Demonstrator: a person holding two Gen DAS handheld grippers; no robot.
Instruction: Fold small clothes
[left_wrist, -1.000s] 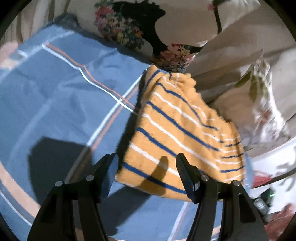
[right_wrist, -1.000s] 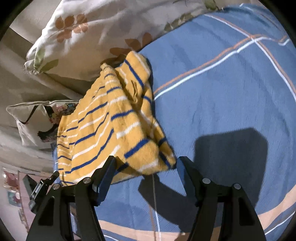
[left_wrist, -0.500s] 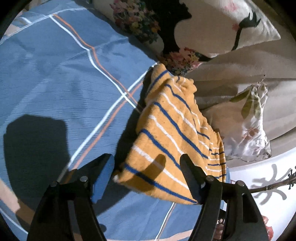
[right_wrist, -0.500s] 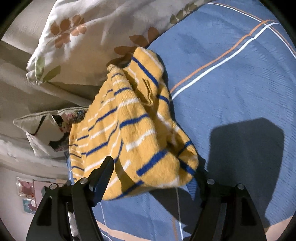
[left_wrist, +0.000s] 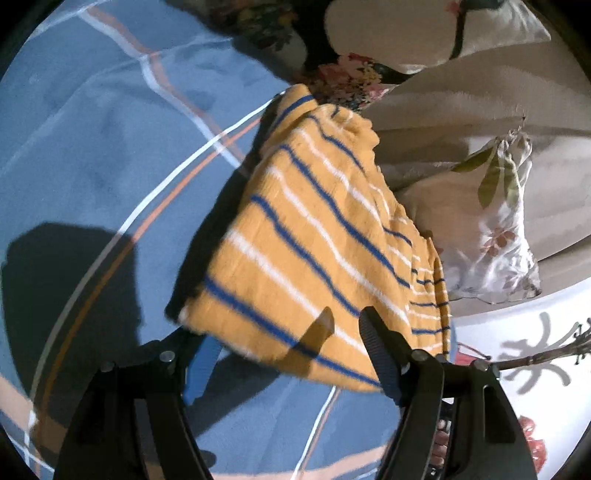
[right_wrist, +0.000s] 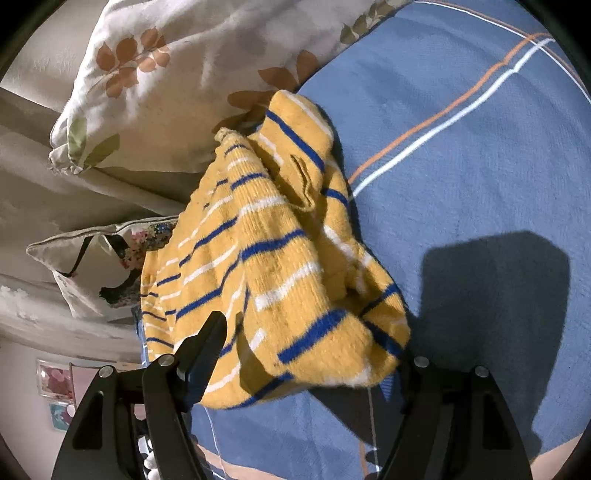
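Since a second before, both grippers had pushed in on the yellow striped garment (left_wrist: 325, 236), whose near edges had lifted off the bed and now draped over the jaws instead of lying ahead of them. The left gripper (left_wrist: 288, 354) had its jaws spread wide, the garment's near hem lying across the gap and covering the tip of the finger at 8 o'clock; nothing was pinched that I could see. The right gripper (right_wrist: 310, 354) was likewise spread wide, a bunched corner of the knit sagging between its jaws and hiding the fingertip at 4 o'clock.

Beyond the jaws the garment rose in a rumpled ridge toward 12 o'clock, resting on the blue bedsheet (left_wrist: 110, 147) with its orange and white lines. At its far end it met the pillows: a leaf-print pillow (right_wrist: 177, 74) at 11 o'clock in the right view, and a dark floral cushion (left_wrist: 347, 77) at 12 o'clock in the left view.
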